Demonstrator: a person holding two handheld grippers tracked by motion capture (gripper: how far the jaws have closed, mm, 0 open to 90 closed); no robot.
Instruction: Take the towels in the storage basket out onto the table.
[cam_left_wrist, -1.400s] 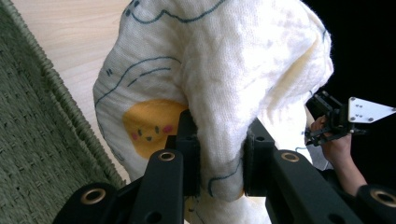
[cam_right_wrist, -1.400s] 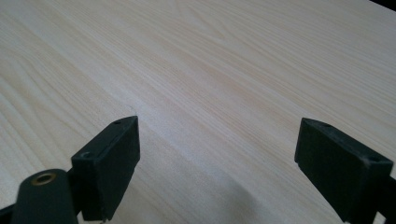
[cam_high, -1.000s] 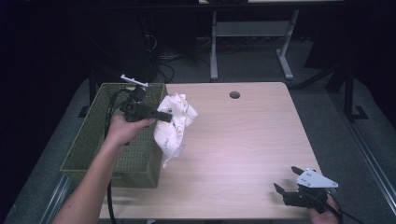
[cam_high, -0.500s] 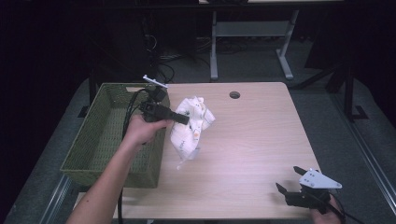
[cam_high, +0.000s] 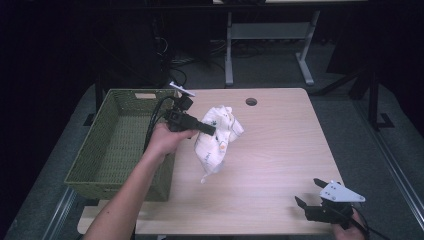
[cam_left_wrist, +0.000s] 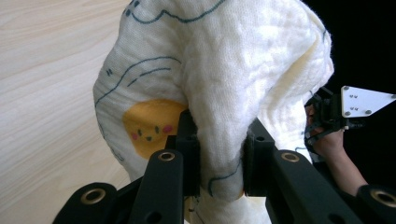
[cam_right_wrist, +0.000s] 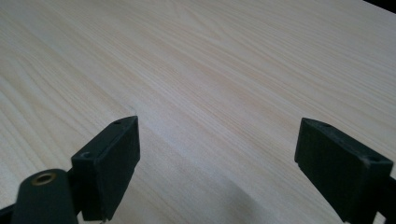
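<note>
Now clear of the green basket (cam_high: 120, 145), the printed cloth (cam_high: 218, 137) hangs over mid-tabletop (cam_high: 280, 145), clamped in the left claw (cam_high: 210, 130), apparently being unloaded; the right claw (cam_high: 312, 192) waits gaping at the near right corner.

left gripper (cam_high: 212, 130) | carried cloth (cam_high: 220, 137) from basket (cam_high: 120, 145) rim rightward over table (cam_high: 280, 145) (clamped throughout)

It looks like a lab or a recording room. A plain light wooden table with a round cable hole (cam_high: 251, 101) stands on a grey carpet floor (cam_high: 345, 115). Behind it are a white metal desk frame (cam_high: 267, 35), loose black cables (cam_high: 175, 62) and dark surroundings.
</note>
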